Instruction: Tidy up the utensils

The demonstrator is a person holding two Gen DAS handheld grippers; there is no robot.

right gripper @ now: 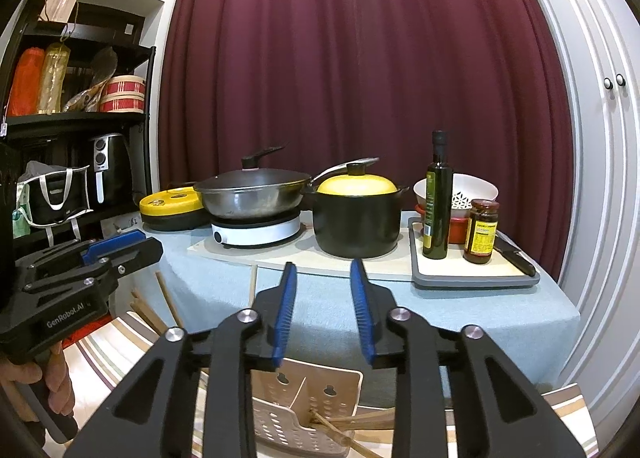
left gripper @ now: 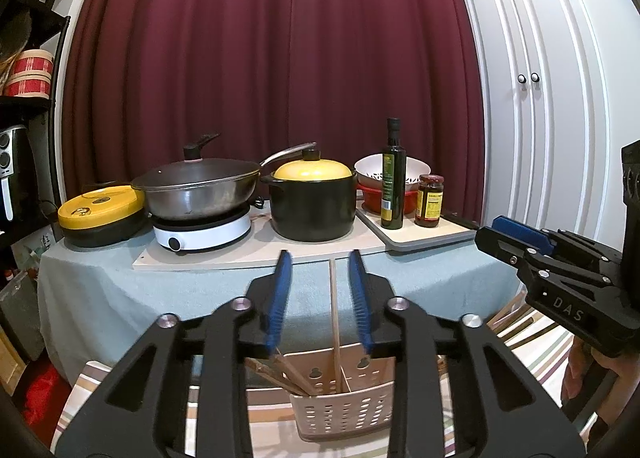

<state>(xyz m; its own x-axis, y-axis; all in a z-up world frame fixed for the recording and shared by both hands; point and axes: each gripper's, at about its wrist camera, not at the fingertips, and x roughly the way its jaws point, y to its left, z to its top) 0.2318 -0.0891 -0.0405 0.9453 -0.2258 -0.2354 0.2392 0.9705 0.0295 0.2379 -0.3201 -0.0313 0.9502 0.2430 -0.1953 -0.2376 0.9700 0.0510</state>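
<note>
Firstly, left wrist view:
Left gripper (left gripper: 320,298): jaws apart, blue pads wide, nothing between them but one thin stick rising behind.
Utensil basket (left gripper: 344,406): beige perforated plastic caddy, low centre, on striped cloth, divided in two compartments.
Chopsticks (left gripper: 335,318): one upright in the right compartment; several leaning left out of the left compartment.
Right gripper (left gripper: 516,236): seen from the side at right edge, blue pads close together, gap not readable; "DAS" embossed on body.
Table (left gripper: 120,290): grey-blue cloth, well behind the basket.
Writing: yellow label on sauce jar (left gripper: 429,200) and strip label on olive oil bottle (left gripper: 393,178), both too small to read.

Next, right wrist view:
Right gripper (right gripper: 323,298): jaws spread, empty.
Utensil basket (right gripper: 280,418): directly below the fingers, chopsticks (right gripper: 360,420) sticking out toward the right.
Left gripper (right gripper: 132,246): at left edge, held by a hand (right gripper: 44,386); "GenRobot.AI" printed on its side; jaw gap hidden from this angle.
Knife (right gripper: 516,256): black, lying on the cutting board (right gripper: 472,278) beside the jar.
</note>
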